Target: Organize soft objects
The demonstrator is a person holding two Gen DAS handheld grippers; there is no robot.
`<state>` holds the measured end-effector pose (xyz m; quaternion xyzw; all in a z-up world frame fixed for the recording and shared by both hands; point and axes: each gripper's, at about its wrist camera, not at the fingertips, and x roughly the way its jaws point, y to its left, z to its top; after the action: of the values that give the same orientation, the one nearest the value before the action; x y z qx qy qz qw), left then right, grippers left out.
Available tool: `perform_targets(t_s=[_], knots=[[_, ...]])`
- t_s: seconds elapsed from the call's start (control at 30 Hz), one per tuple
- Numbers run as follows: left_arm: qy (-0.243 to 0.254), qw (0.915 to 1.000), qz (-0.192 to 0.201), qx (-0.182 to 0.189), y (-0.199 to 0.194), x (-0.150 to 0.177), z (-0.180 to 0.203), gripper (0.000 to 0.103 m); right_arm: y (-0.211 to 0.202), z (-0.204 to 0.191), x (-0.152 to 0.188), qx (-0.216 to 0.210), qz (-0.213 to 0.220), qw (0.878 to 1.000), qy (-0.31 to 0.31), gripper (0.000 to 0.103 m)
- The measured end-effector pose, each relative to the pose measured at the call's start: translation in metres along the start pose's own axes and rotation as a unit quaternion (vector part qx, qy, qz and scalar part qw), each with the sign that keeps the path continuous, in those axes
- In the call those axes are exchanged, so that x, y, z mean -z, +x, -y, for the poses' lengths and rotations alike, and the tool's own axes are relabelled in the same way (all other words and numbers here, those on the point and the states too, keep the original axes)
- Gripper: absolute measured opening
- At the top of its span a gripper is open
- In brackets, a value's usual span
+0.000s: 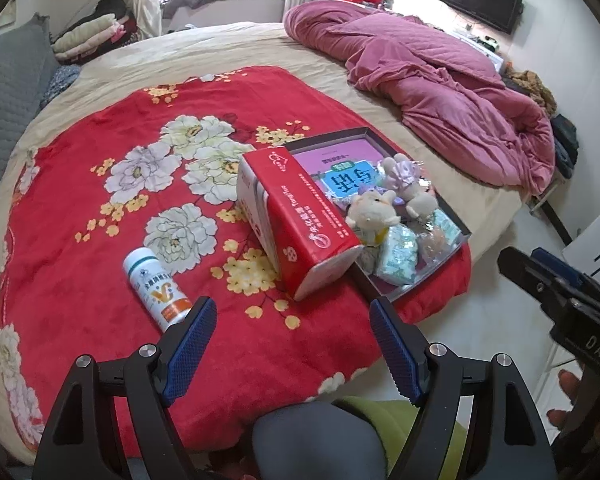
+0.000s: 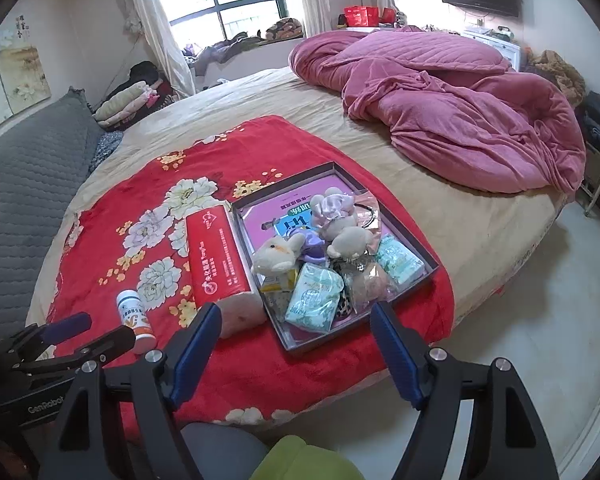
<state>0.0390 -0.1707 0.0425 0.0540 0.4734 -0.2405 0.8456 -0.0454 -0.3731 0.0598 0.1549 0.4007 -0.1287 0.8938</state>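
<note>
Both tongs apart, nothing between. Red tissue pack (image 1: 296, 220) straight ahead of left gripper (image 1: 292, 344), long axis pointing away; right gripper (image 2: 296, 344) faces box (image 2: 432, 258).

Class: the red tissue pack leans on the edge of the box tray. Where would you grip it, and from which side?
Grip the red tissue pack across its narrow width near the low end, coming from above on the side facing the grippers. It is long, soft and tilted against the box tray, so that end is free of the toys.
</note>
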Motion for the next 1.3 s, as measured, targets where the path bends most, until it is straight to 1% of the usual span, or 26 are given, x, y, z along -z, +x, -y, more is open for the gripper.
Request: perform_targets(t_s=[0.23,0.47,0.97,1.17,1.3], knots=[[0.001,1.0000,-0.001,-0.003,-0.004,0.014,0.005,0.080,-0.003,-0.008,0.016,0.002,-0.008,1.000,-0.008,0.076],[0.000,1.0000,0.002,-0.006,-0.008,0.024,0.007,0.080,-0.010,-0.009,0.029,0.008,-0.001,1.000,-0.008,0.077],[0.012,0.9999,0.008,-0.006,-0.013,0.029,0.021,0.080,-0.018,-0.002,0.033,0.021,0.019,1.000,-0.001,0.077],[0.017,0.9998,0.006,-0.005,-0.012,0.031,0.027,0.080,-0.016,0.000,0.036,0.032,0.017,0.999,0.002,0.077],[0.018,0.9998,0.000,-0.007,-0.007,0.033,0.029,0.080,-0.012,0.004,0.040,0.033,0.009,0.999,0.009,0.077]])
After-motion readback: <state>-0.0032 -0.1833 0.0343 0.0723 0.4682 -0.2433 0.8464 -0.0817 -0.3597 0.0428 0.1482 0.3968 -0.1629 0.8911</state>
